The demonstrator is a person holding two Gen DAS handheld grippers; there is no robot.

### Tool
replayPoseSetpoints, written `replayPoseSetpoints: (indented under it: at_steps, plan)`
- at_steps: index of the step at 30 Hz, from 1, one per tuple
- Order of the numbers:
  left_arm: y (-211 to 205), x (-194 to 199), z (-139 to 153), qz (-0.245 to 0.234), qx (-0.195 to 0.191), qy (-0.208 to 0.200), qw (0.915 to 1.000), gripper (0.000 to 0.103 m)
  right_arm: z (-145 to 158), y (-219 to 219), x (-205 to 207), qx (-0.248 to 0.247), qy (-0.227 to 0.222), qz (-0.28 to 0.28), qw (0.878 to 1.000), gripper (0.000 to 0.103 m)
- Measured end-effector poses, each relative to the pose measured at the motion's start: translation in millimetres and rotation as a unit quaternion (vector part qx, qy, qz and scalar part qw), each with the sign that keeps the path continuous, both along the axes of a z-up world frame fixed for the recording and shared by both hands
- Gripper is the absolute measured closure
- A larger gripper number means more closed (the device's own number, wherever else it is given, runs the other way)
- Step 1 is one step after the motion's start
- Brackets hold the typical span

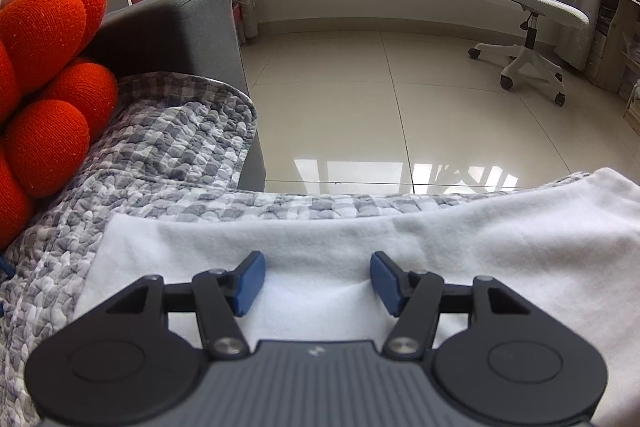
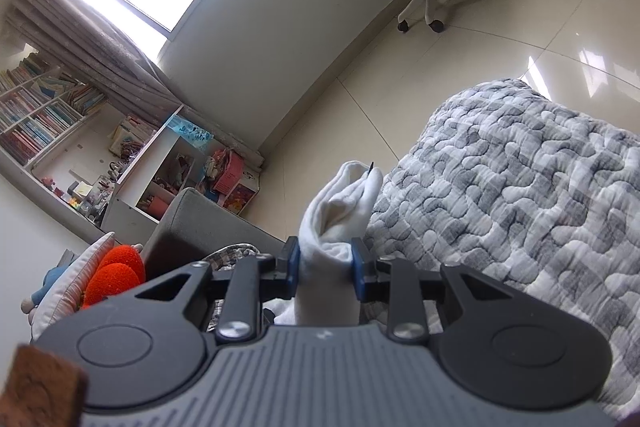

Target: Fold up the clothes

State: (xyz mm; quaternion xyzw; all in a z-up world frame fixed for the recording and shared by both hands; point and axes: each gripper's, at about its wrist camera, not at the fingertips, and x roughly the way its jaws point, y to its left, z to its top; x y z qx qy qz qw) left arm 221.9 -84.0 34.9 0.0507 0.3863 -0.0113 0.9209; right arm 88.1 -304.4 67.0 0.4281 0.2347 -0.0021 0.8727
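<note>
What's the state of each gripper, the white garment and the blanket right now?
Left gripper: jaws open, over the flat cloth, gripping nothing.
Right gripper: jaws shut on a bunched fold of cloth that sticks up between them.
White garment: spread mostly flat on the blanket, one bunch lifted.
Quilted grey blanket: spread over the sofa, under the garment.

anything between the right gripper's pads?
Yes: a bunched fold of the white garment sits pinched between the right gripper pads, seen in the right wrist view.
</note>
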Motion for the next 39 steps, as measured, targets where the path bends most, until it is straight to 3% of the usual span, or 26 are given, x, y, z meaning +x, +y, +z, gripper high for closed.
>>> replayPoseSetpoints:
  at_steps: [9, 17, 23, 25, 27, 31, 34, 39]
  plan:
    - [-3, -35, 4, -0.026, 0.044, -0.024, 0.9984, 0.042, -11, -6, 2, 0.017, 0.018, -0.007, 1.000, 0.073]
    - [4, -50, 9, -0.037, 0.049, -0.026, 0.9978, 0.042, -38, -15, 2, 0.030, 0.077, 0.005, 0.997, 0.060]
    - [1, -55, 9, -0.043, 0.059, -0.026, 0.9970, 0.042, -39, -11, 0, 0.025, 0.066, 0.015, 0.997, 0.057]
    - [-2, -58, 8, -0.048, 0.069, -0.027, 0.9961, 0.042, -36, -8, 2, 0.005, 0.065, 0.015, 0.998, 0.065]
    - [-5, -63, 8, -0.057, 0.079, -0.026, 0.9949, 0.042, -33, -6, 1, -0.001, 0.060, 0.010, 0.998, 0.068]
    - [-6, -76, 6, -0.078, 0.095, -0.028, 0.9921, 0.043, -28, -7, -2, 0.012, 0.043, 0.005, 0.999, 0.068]
    - [-5, -87, 7, -0.093, 0.095, -0.022, 0.9909, 0.043, -33, -8, 2, 0.001, 0.059, 0.008, 0.998, 0.067]
    - [-5, -110, 8, -0.132, 0.091, -0.022, 0.9868, 0.043, -38, -14, 2, 0.029, 0.063, 0.004, 0.998, 0.066]
